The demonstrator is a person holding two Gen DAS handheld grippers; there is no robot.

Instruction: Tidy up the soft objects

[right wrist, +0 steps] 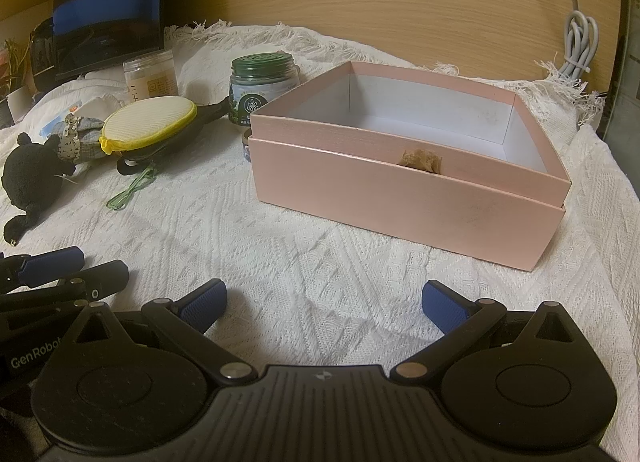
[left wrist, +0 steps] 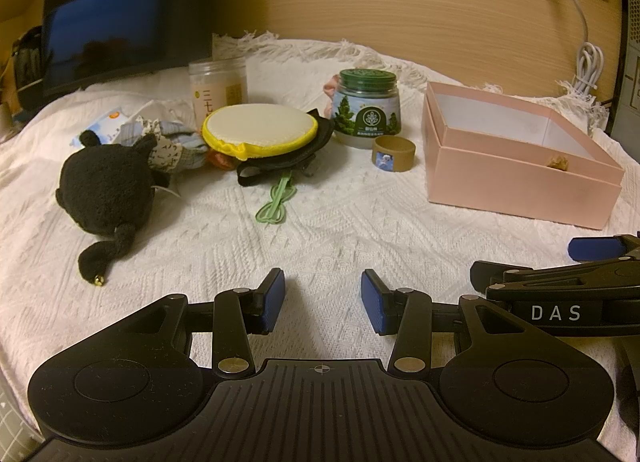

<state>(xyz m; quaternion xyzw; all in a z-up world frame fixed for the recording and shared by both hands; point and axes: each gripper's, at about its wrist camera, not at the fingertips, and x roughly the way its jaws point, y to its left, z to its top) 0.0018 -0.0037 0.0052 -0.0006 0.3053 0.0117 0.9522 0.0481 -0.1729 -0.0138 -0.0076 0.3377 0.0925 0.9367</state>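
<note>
We hold both grippers low over a surface draped in a white knitted cloth (left wrist: pixel 320 222) with a fringed far edge. The pink box (right wrist: pixel 400 198) is the largest thing on it: it sits just ahead of the right gripper (right wrist: pixel 324 304), whose jaws stand wide with nothing between them, and well off to the right of the left gripper (left wrist: pixel 323 302), whose jaws are partly spread and also bare. A small tan fuzzy thing (right wrist: pixel 420 162) lies inside the box against its near wall.

Ahead and to the left of the left jaws lies a black plush toy (left wrist: pixel 104 190), its tail trailing toward us. Beyond it, a yellow-edged round pouch (left wrist: pixel 260 130) rests on top of a black fabric item (left wrist: pixel 280 166), with a patterned cloth bundle (left wrist: pixel 176 146) touching the plush on one side and the pouch on the other. A green looped cord (left wrist: pixel 276 202) stretches from the black item toward the left jaws.

Farther ahead stand a green-lidded jar (left wrist: pixel 366 114) and a clear jar (left wrist: pixel 218 90), and a small cardboard ring (left wrist: pixel 394 154) stands just in front of the green-lidded one.
</note>
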